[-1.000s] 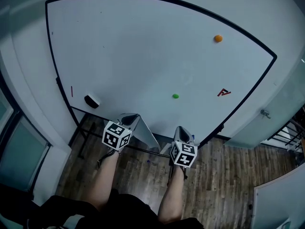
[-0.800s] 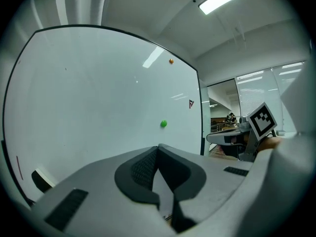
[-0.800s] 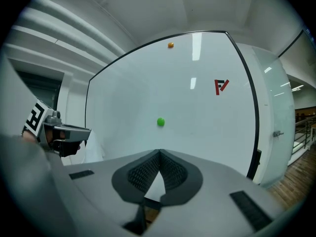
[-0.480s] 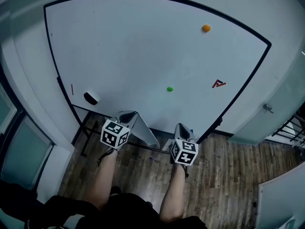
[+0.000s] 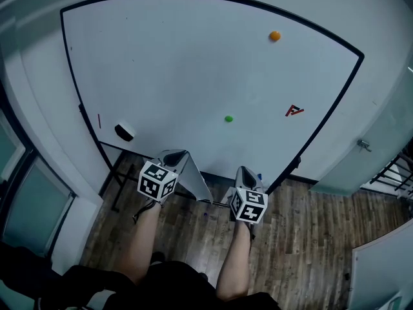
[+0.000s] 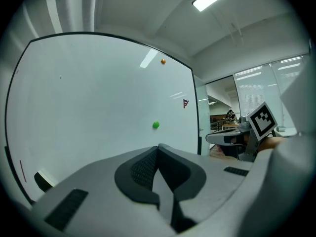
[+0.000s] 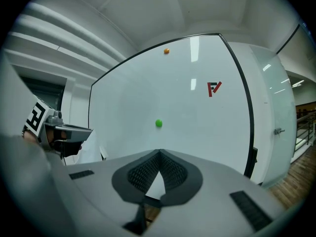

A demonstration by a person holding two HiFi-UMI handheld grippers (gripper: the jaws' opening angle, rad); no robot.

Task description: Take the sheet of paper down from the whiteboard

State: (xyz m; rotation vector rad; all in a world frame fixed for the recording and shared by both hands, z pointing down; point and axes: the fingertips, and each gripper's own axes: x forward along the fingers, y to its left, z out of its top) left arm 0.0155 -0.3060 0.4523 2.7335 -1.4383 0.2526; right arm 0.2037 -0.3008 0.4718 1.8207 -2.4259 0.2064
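My left claw (image 5: 175,156) grips the sheet of paper (image 5: 197,183), seemingly keeping it clear below the whiteboard (image 5: 181,63); right claw (image 5: 246,172) closed, empty.

orange magnet (image 5: 275,36), green magnet (image 5: 228,119) below it, red logo (image 5: 294,110), black eraser (image 5: 124,132) lower left, wood floor (image 5: 303,237)

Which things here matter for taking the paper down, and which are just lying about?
Job: sheet of paper, held in the shut left gripper; whiteboard; right gripper, shut, empty.
Just there: orange magnet, green magnet, eraser, red logo, all on the board.
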